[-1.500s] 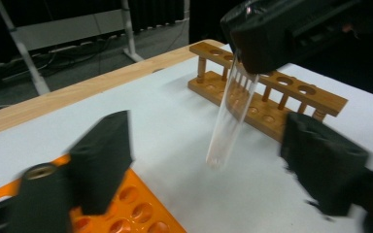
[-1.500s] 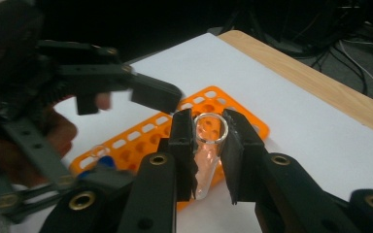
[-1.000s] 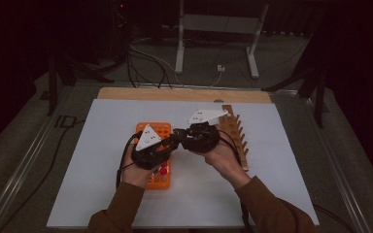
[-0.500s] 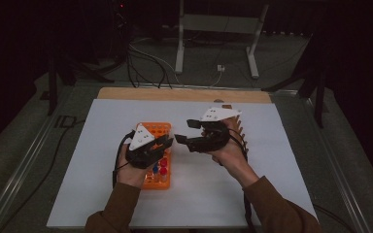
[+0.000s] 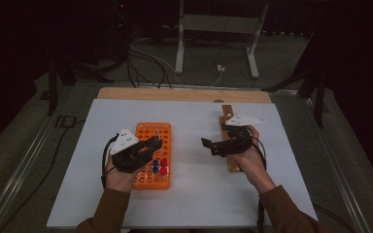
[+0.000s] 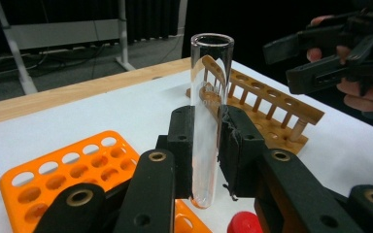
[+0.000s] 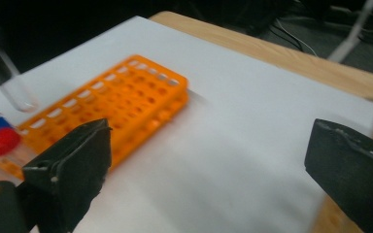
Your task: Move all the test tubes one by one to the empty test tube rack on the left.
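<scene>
Since the earlier frames the 2 hands have separated: the right gripper [image 5: 208,144], previously close against the left gripper [image 5: 151,145] above the orange rack [image 5: 154,130], now sits well to the right of that rack, over the wooden rack [image 5: 227,113]. Its jaws have just been opening; in the right gripper view they stand wide apart with nothing between them, only white table cover [image 7: 252,116].

The left gripper is clamped on 1 clear glass test tube [image 6: 209,102]. In the left gripper view the tube stands upright between the pads [image 6: 182,141], open mouth upward, rounded bottom just below the jaws. The tube hangs above the near end of the orange rack, close to the red cap [image 6: 245,224]. Red and blue capped tubes [image 5: 159,166] occupy the near rows of that rack.
</scene>
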The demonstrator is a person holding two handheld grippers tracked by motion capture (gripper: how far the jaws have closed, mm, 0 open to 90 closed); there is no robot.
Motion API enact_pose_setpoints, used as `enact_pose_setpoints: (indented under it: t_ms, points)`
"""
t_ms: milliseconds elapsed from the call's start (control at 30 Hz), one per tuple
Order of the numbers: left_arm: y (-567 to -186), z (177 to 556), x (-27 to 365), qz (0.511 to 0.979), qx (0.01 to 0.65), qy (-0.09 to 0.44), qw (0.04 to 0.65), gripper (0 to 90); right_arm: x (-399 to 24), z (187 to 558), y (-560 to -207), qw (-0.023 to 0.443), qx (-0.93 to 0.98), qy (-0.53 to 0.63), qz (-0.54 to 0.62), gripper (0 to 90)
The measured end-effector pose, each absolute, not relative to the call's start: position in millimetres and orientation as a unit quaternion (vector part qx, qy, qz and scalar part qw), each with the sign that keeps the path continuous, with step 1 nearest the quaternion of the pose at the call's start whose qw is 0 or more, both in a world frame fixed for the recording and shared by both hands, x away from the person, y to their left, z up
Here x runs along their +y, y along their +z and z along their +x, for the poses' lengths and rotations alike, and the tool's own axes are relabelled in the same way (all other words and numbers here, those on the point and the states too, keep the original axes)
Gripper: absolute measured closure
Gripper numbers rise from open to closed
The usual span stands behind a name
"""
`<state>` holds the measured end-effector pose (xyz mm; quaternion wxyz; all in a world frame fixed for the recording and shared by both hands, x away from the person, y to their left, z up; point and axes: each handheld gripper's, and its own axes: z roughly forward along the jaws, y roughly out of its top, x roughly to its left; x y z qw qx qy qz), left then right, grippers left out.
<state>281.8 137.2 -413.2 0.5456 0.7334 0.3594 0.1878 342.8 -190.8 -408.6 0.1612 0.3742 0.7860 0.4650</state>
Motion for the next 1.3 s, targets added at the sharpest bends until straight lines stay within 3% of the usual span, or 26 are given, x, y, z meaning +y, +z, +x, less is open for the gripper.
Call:
enact_pose_setpoints:
  t_ms: [667,1300]
  points:
    - [-415.1,258.1,151.3,0.733,0.354,0.186,0.55,76.9,-246.7,319.0,-429.2,0.207,0.747,0.466,0.426,0.0]
    - [-424.0,239.4,167.8,0.726,0.364,0.183,0.553,76.9,-275.7,305.1,-440.6,0.214,0.726,0.468,0.456,0.0]
